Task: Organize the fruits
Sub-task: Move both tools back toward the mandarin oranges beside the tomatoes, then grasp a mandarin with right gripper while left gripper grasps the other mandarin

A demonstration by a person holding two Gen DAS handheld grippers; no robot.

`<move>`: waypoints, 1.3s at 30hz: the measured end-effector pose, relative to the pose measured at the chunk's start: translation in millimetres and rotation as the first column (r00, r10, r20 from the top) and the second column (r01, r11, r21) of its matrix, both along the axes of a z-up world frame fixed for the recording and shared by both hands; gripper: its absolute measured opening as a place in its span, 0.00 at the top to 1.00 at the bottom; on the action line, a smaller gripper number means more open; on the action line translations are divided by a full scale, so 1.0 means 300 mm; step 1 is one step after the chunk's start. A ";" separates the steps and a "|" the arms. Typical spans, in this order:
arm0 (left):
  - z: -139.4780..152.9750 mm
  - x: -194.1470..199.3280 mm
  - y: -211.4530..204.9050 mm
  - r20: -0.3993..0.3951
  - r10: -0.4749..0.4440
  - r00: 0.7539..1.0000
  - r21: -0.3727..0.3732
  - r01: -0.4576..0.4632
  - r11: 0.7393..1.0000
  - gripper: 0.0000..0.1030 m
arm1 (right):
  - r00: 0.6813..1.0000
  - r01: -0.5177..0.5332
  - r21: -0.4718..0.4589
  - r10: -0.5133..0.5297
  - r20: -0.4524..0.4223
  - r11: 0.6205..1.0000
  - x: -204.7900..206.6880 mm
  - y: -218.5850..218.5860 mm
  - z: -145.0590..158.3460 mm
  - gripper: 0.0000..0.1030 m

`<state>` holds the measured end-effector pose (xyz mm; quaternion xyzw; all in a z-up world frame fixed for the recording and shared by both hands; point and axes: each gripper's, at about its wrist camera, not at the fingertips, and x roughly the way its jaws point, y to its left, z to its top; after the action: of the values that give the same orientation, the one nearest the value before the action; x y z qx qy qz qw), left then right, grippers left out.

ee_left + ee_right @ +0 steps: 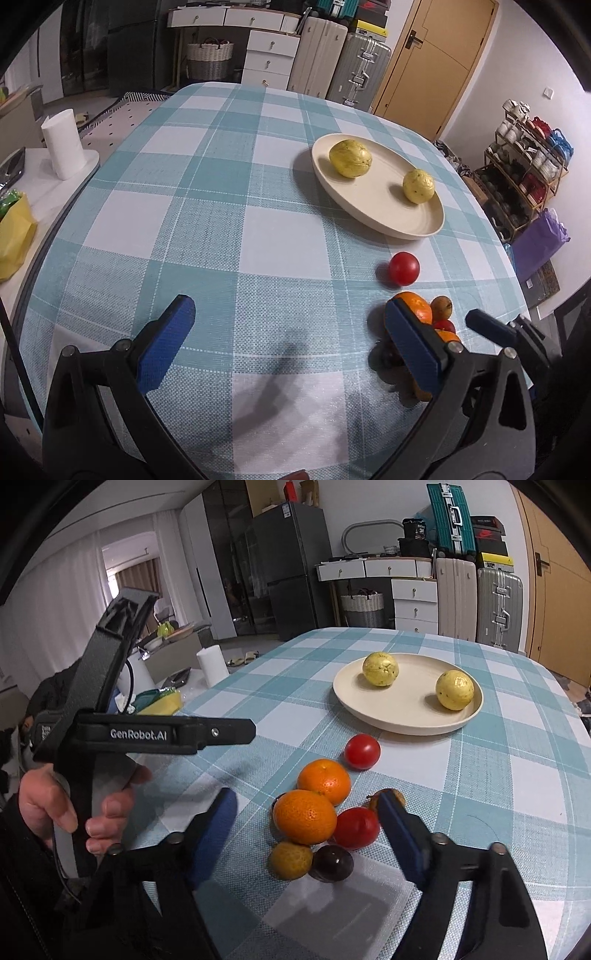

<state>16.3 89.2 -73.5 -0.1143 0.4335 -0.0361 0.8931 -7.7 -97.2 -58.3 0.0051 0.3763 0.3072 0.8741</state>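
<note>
Table [498, 775] w/ teal-white check cloth. Cream plate [408, 716] toward far side, holds two yellow-green fruits: one [380, 669] at rear left, other [454, 689] at right, apart from each other. Loose red tomato [362, 751] on cloth just in front of plate, not touching it. Nearer the cameras, a tight cluster: two oranges [324, 781] [305, 816] touching, second red fruit [355, 828] beside nearer orange, small yellow-orange fruit [290, 860] and dark purple fruit [331, 863] at front, small brown fruit [388, 797] at rear right, partly hidden by a blue pad. Right hand-held gripper [306, 834]: jaws apart, cluster lies between and just beyond the pads in view; no pad seen pressing on any fruit. Left hand-held gripper [284, 336]: jaws wide apart over bare cloth, nothing between them; its right pad overlaps the cluster in its own view, contact not determinable. In right wrist view, person's hand [74, 808] grips the left unit's handle at left of table. White paper roll [62, 144] stands off table on side surface.
</note>
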 end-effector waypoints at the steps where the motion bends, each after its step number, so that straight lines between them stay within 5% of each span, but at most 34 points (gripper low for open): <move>1: 0.000 0.000 0.004 0.001 0.002 1.000 -0.003 -0.002 1.000 0.01 | 1.000 -0.006 -0.003 0.006 -0.001 1.000 0.001 0.004 -0.002 0.36; 10: -0.006 0.003 0.011 -0.001 0.003 1.000 -0.010 -0.003 1.000 0.01 | 1.000 -0.026 -0.092 0.027 0.016 0.995 -0.005 0.044 -0.030 0.61; 27: -0.025 0.006 -0.007 -0.026 -0.016 1.000 -0.024 0.016 1.000 0.01 | 1.000 0.005 0.018 -0.005 0.010 1.000 0.008 -0.014 -0.007 0.63; 39: -0.030 0.050 -0.116 -0.060 -0.106 0.993 -0.053 0.103 0.993 0.01 | 0.992 0.117 0.060 -0.119 0.031 0.991 0.036 -0.148 0.037 0.63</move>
<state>31.4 54.2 -82.6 -0.1147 0.4657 -0.0902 0.8729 3.2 -141.7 -47.2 0.0475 0.3511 0.2657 0.8966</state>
